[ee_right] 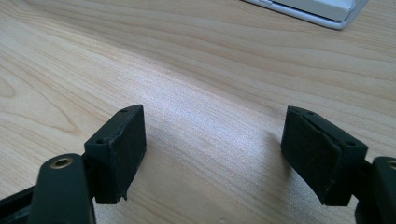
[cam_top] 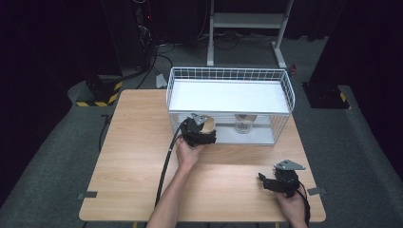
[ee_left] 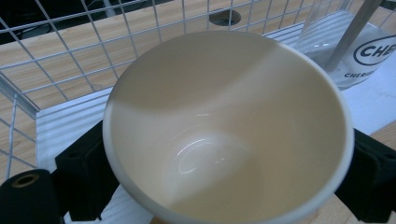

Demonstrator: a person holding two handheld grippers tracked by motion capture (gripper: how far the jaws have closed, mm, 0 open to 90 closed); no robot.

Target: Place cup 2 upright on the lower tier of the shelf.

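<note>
A cream cup point(cam_top: 208, 125) point(ee_left: 224, 130) is tipped with its open mouth toward the left gripper view's camera, and its inside is empty. My left gripper point(cam_top: 202, 133) is shut on it, with a black pad point(ee_left: 81, 163) against each side of its wall. It hangs at the front left opening of the white wire rack point(cam_top: 228, 76), at the lower shelf. My right gripper point(cam_top: 265, 182) point(ee_right: 215, 154) rests low over the wooden table point(cam_top: 138, 156) at the front right, open, with bare wood between its fingers.
A clear glass with dark lettering point(cam_top: 244, 124) point(ee_left: 359, 51) stands on the rack's lower shelf, right of the cup. The rack's white top shelf point(cam_top: 228, 95) is bare. A cable point(cam_top: 166, 161) trails from the left gripper toward the table's front edge.
</note>
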